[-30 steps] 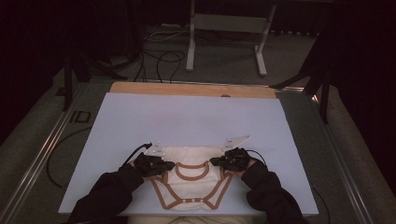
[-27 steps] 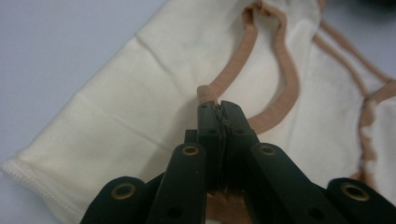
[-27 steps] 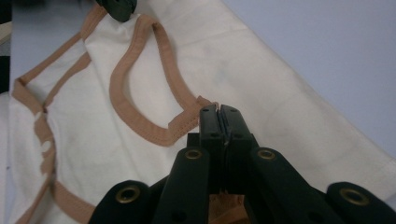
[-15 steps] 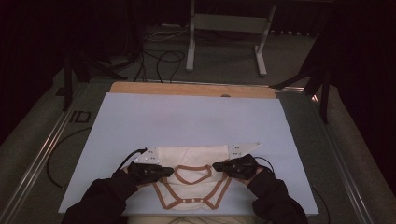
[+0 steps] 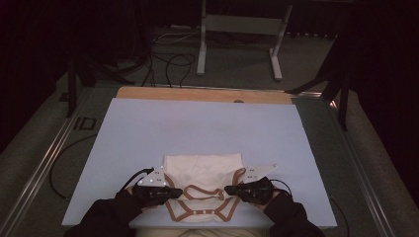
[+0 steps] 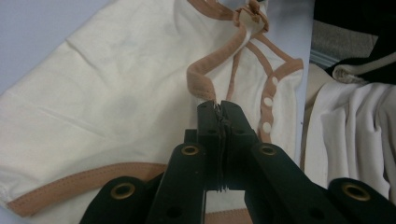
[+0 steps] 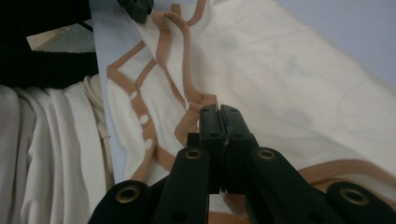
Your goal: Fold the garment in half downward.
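both claws pinching the cream garment's tan trim
the left claw (image 6: 219, 109) and right claw (image 7: 219, 114) clamp the garment (image 5: 202, 170) at the table's (image 5: 197, 126) near edge; its lower hem is cut off there

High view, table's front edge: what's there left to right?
Left sleeve → left claw → garment's tan neckline trim → right claw → right sleeve.
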### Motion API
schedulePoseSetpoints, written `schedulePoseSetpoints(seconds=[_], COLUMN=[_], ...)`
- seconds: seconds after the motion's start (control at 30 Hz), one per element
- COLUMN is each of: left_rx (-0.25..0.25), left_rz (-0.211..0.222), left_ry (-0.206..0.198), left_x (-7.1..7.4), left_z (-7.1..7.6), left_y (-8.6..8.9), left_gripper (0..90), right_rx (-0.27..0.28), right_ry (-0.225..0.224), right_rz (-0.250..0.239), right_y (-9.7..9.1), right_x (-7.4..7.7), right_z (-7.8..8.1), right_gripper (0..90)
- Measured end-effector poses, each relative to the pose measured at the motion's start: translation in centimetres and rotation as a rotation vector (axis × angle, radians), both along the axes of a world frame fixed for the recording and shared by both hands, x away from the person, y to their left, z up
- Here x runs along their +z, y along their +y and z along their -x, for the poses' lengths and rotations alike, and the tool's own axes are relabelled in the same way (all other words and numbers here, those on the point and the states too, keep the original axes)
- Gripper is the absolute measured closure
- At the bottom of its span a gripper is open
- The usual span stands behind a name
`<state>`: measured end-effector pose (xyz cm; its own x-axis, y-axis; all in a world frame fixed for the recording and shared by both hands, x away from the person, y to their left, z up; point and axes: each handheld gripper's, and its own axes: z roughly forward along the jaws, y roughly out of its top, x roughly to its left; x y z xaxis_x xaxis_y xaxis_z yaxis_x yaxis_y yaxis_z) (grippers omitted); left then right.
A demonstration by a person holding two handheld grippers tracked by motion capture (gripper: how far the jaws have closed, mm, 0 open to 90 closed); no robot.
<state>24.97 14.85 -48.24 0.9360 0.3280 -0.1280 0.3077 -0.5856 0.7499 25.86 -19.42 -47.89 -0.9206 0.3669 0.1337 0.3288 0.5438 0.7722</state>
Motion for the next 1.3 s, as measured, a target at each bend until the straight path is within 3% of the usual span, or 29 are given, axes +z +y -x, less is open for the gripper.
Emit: schedulePoseSetpoints(seconds=[0.3, 0.6, 1.0, 1.1, 1.23, 1.27, 1.3], left_rx=[-0.047, -0.085, -0.133, -0.153, -0.143, -0.111, -0.112], left_rz=[-0.017, -0.011, -0.034, -0.029, -0.027, -0.021, -0.018], left_ry=[0.003, 0.016, 0.049, 0.055, 0.043, 0.022, 0.017], left_x=[-0.6, -0.7, -1.3, -1.4, -1.3, -1.2, -1.1], left_z=[1.0, 1.8, 2.3, 2.3, 2.4, 2.4, 2.4], left_y=[0.1, 0.4, 0.6, 0.7, 0.7, 0.8, 0.9], left_gripper=[88.6, 88.5, 87.4, 82.9, 73.4, 64.0, 63.1], right_rx=[0.017, 0.035, 0.061, 0.095, 0.091, 0.089, 0.081], right_ry=[0.034, 0.04, 0.061, 0.104, 0.109, 0.101, 0.098], right_rz=[-0.013, -0.024, -0.018, -0.011, -0.01, -0.021, -0.023], right_y=[-0.2, 0.0, -0.1, -0.1, 0.0, 0.0, -0.1], right_x=[-1.0, -1.1, -1.6, -1.9, -2.0, -1.8, -1.8], right_z=[1.7, 2.6, 3.3, 3.3, 3.3, 3.2, 3.2], right_gripper=[89.7, 89.7, 89.2, 78.7, 70.3, 62.1, 60.0])
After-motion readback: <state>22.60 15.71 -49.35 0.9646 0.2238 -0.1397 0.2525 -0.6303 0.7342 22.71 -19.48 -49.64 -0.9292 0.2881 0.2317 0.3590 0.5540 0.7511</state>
